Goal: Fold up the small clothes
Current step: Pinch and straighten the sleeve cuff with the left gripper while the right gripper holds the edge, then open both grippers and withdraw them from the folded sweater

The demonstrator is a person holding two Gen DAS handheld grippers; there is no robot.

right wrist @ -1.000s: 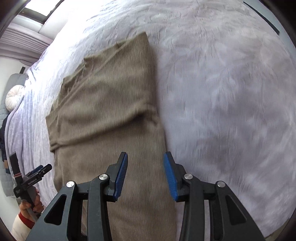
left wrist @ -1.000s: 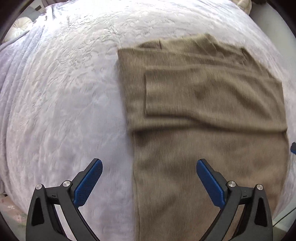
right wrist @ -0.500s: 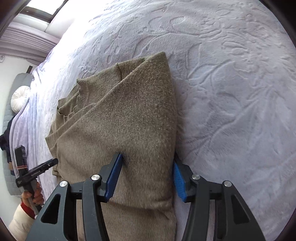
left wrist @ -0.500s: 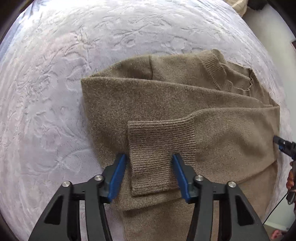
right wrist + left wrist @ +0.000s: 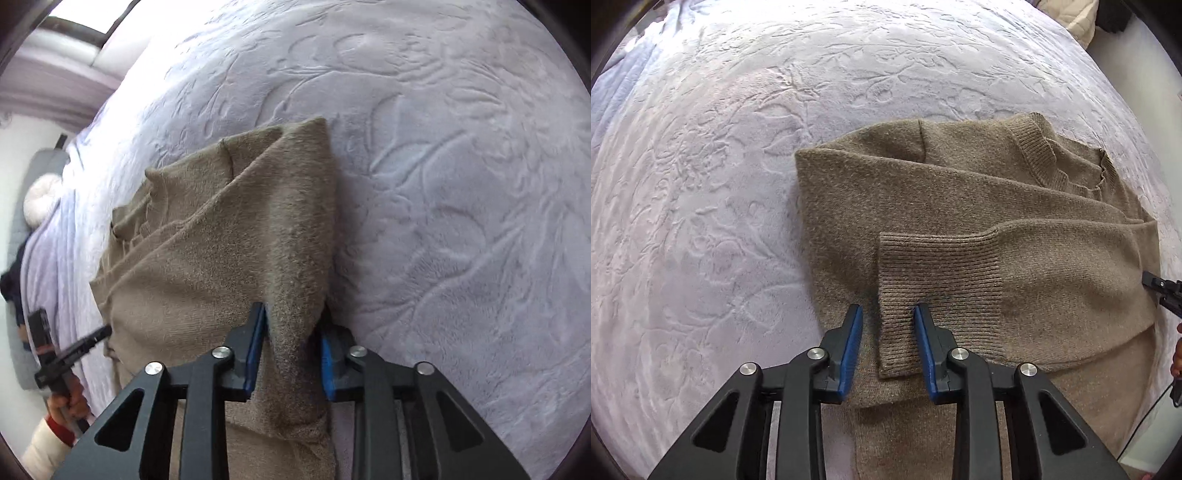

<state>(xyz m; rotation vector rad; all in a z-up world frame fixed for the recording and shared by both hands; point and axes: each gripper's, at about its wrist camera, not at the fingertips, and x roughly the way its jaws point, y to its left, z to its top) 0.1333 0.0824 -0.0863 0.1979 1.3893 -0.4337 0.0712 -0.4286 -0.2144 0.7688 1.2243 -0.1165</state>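
One brown sweater (image 5: pixel 960 221) lies on one embossed bedspread (image 5: pixel 720 184); two grippers, left (image 5: pixel 888 314) and right (image 5: pixel 293 314), over the sweater; perhaps one round cushion (image 5: pixel 40 199) beyond it.

Both grippers close in and pinch the sweater

A second ago my left gripper (image 5: pixel 888 317) stands wide open over the sweater's (image 5: pixel 960 206) lower body; now I have it farther up the garment, and its jaws have just been closing around the ribbed cuff (image 5: pixel 938 291) of the folded sleeve, the cuff's edge bunching between the blue pads. My right gripper (image 5: pixel 291 325) comes down from above the sweater's right edge, opens wider, then its jaws have just been closing on that edge, which now stands up as a pinched ridge between the pads. From each camera the sweater looms larger.
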